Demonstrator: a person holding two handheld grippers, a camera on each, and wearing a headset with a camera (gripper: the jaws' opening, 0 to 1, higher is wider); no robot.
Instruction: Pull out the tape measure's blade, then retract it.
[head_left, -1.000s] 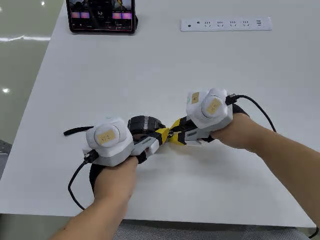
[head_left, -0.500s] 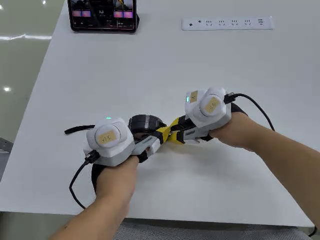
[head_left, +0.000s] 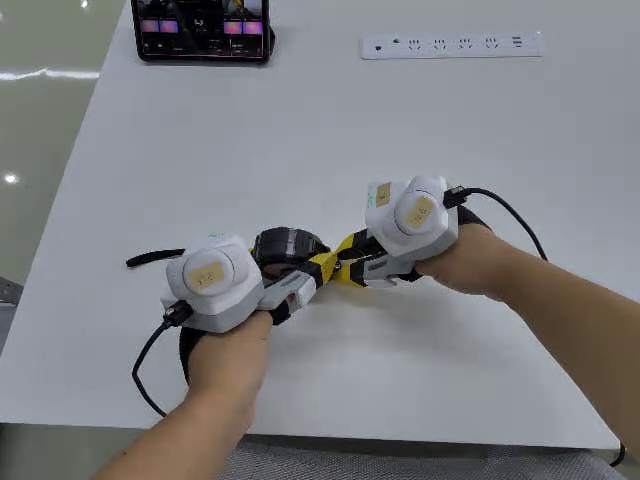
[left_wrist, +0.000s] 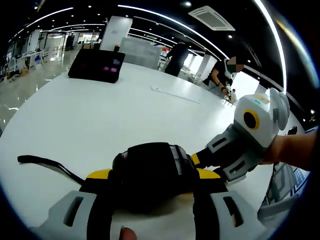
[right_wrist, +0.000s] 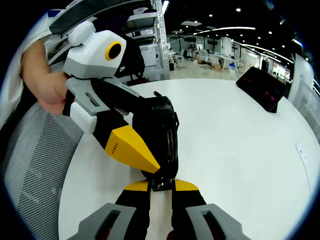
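Two grippers are being used on a black-and-yellow tape measure (head_left: 290, 246) at the white worktop (head_left: 300, 130): its housing (left_wrist: 150, 170) is being pinched by the jaws of the left gripper (head_left: 292, 288), its blade tip (right_wrist: 162, 184) (at the mouth) by those of the right gripper (head_left: 352, 268).

The left gripper (head_left: 298, 287), white-housed with black-and-yellow jaws, lies low and points right. Its jaws are clamped on the black tape measure case (left_wrist: 150, 170). The left hand (head_left: 228, 350) grips it from behind, forearm running back toward the body. The right gripper (head_left: 348, 270), of the same build, points left and meets the left gripper tip to tip. Its jaws are nearly together on the blade's end hook (right_wrist: 161, 184). The right hand (head_left: 470, 262) holds it, forearm extending to the lower right.
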